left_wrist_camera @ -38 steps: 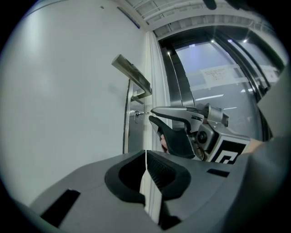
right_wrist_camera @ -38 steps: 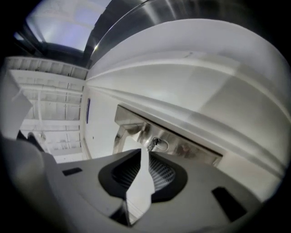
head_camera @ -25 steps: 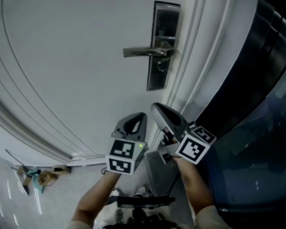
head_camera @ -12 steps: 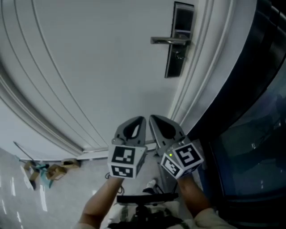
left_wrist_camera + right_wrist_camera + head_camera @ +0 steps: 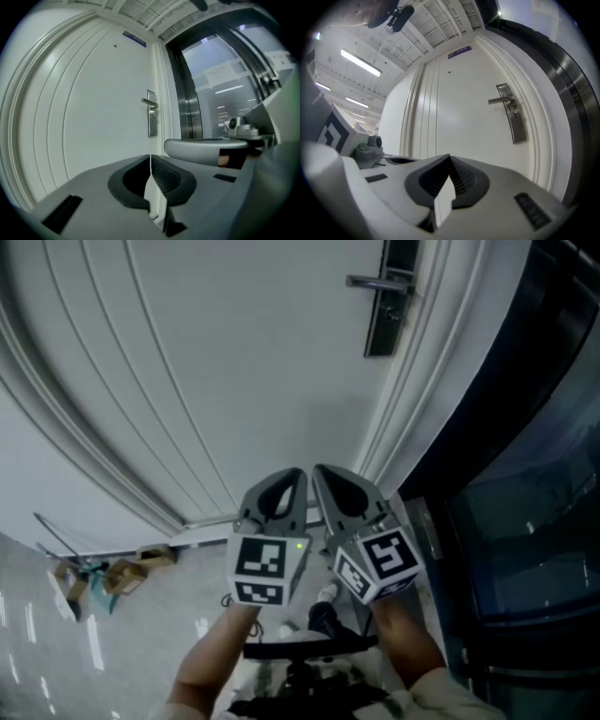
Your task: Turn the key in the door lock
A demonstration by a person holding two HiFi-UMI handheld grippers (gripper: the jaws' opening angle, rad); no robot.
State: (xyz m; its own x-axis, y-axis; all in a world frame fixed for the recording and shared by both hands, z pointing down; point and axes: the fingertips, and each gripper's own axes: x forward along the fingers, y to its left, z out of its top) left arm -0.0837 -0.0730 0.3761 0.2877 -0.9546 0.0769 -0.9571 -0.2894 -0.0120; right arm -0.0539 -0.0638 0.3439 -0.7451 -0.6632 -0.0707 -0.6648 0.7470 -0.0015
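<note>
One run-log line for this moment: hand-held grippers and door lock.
left hand-held gripper: shut, empty | right hand-held gripper: shut, empty | both: side by side, well short of door handle | lock: untouched

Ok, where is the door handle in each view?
Head view: door handle, top edge, right of centre.
Left gripper view: door handle near the centre.
Right gripper view: door handle, upper right.
Shared landmark: the dark lock plate behind it.

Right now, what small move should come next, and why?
Probably carry the right gripper forward toward the lock plate below the door handle: both it and the left gripper are shut, empty and well short of the door; no key can be made out.
</note>
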